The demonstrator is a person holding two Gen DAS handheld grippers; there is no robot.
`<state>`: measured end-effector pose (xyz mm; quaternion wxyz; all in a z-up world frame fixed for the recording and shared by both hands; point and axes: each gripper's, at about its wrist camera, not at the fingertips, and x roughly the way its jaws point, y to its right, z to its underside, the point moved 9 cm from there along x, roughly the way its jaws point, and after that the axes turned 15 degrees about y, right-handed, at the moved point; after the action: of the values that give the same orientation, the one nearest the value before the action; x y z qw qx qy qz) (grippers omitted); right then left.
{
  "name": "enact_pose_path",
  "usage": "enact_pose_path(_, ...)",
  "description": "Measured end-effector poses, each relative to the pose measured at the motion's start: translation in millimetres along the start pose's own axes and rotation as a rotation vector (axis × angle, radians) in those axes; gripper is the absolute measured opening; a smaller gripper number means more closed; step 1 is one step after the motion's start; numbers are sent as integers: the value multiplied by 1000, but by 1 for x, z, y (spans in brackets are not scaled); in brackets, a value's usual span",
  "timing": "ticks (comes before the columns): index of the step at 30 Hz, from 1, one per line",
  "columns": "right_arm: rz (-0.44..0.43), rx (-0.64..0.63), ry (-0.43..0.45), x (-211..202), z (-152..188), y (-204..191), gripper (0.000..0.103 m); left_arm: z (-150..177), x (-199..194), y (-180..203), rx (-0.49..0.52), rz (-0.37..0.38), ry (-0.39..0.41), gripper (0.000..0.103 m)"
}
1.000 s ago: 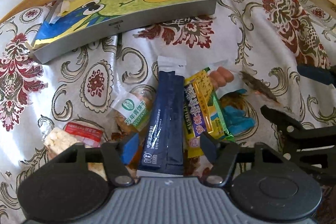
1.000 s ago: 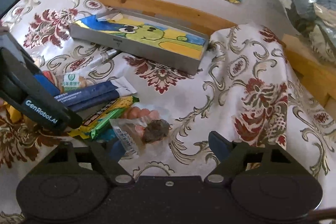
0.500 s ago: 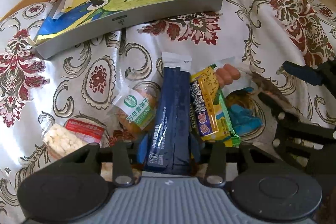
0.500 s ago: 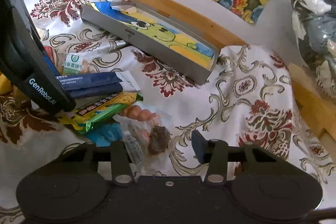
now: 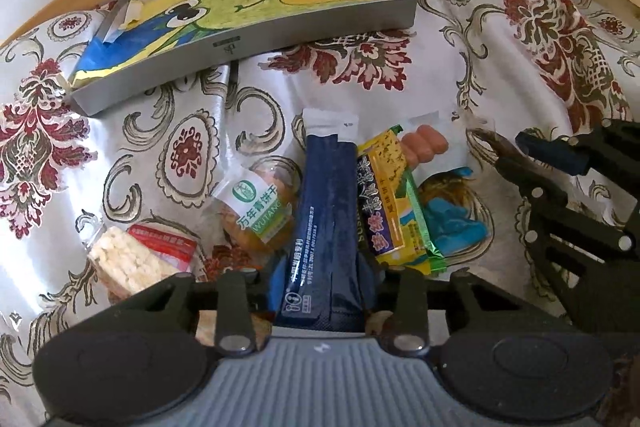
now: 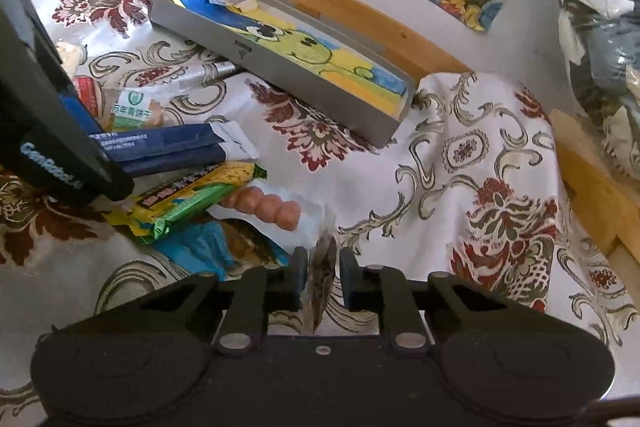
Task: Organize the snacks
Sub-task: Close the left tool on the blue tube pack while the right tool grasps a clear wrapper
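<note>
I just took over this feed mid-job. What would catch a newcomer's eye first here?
The grey tray lined with a bright green-and-yellow cartoon drawing, at the far side of the floral tablecloth. Nearer lies a jumble of snack packets: the left gripper has its jaws shut on a dark blue sachet, beside a yellow-green bar. The right gripper pinches a clear packet with something dark inside.

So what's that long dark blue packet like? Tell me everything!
The dark blue packet is a long, flat, shiny stick pouch with a white sealed end and small white print. The left gripper is shut on its near end. Its white end points toward the grey tray, and the yellow snack bar lies alongside.
</note>
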<state>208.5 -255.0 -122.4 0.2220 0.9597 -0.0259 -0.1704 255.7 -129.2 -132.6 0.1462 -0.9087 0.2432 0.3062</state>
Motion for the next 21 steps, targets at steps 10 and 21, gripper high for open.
enact_pose_path(10,-12,102,-92,8,15,8,15,2,-8,4,-86,-13,-30,35)
enact_pose_path(21,-31,179,-70,-2,5,16,12,6,-24,4,-211,-27,-57,30)
